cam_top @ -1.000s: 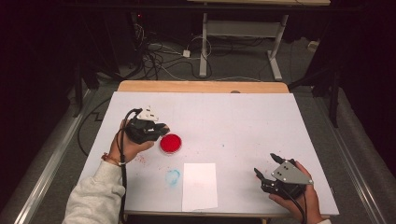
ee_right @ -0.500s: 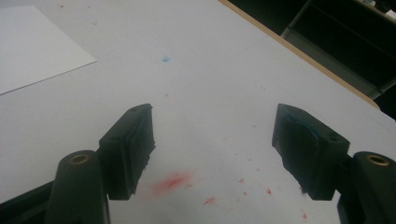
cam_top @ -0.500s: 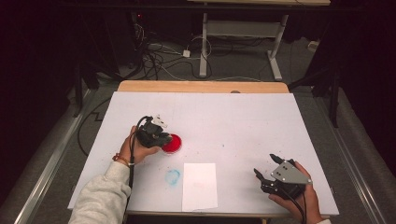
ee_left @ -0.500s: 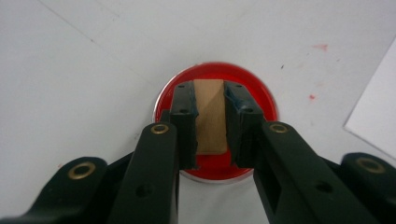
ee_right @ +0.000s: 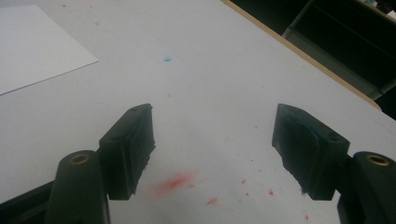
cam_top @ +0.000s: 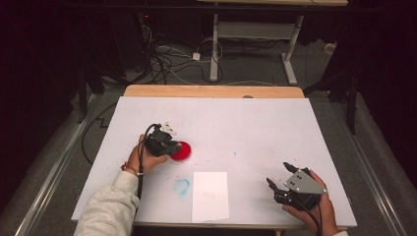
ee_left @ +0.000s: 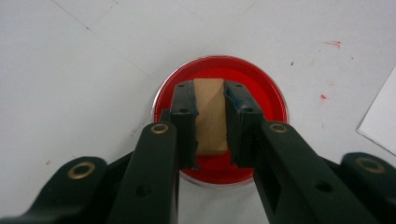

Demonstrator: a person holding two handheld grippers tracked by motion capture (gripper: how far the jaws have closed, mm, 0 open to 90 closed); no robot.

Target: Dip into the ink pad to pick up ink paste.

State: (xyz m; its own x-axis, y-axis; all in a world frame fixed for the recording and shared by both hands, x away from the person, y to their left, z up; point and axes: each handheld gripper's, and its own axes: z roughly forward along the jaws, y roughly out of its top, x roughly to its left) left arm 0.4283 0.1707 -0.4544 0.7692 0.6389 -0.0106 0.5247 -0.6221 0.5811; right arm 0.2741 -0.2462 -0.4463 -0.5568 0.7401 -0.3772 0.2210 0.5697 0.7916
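While the person's left hand [cam_top: 142,160] leans in from the near-left corner of the bench [cam_top: 255,123], the left gripper [cam_top: 169,146] hangs over a round red dish [ee_left: 219,119] that sits left of the bench's middle, well in from the left edge. Seen along its fingers [ee_left: 183,116], a tan wooden block [ee_left: 211,114] stands between the two pads, pinched on both sides, with its lower end down in the red of the dish. A clear rim runs round the dish, and small red flecks dot the white surface beside it.

Nearer the front edge and a little further right, a pale blue smudge [cam_top: 181,187] marks the bench, and just beside it lies a white sheet of paper [cam_top: 210,195], its short side close to the front edge.

Over by the near-right corner, the right hand [cam_top: 314,211] holds the right gripper [cam_top: 278,175] low above the bench, its grey plate on top. Its fingers [ee_right: 130,147] are spread wide with nothing between them; below them the surface shows a red smear [ee_right: 173,182] and scattered red specks, with a small blue spot [ee_right: 167,59] further off. This gripper is well apart from the dish and the block.
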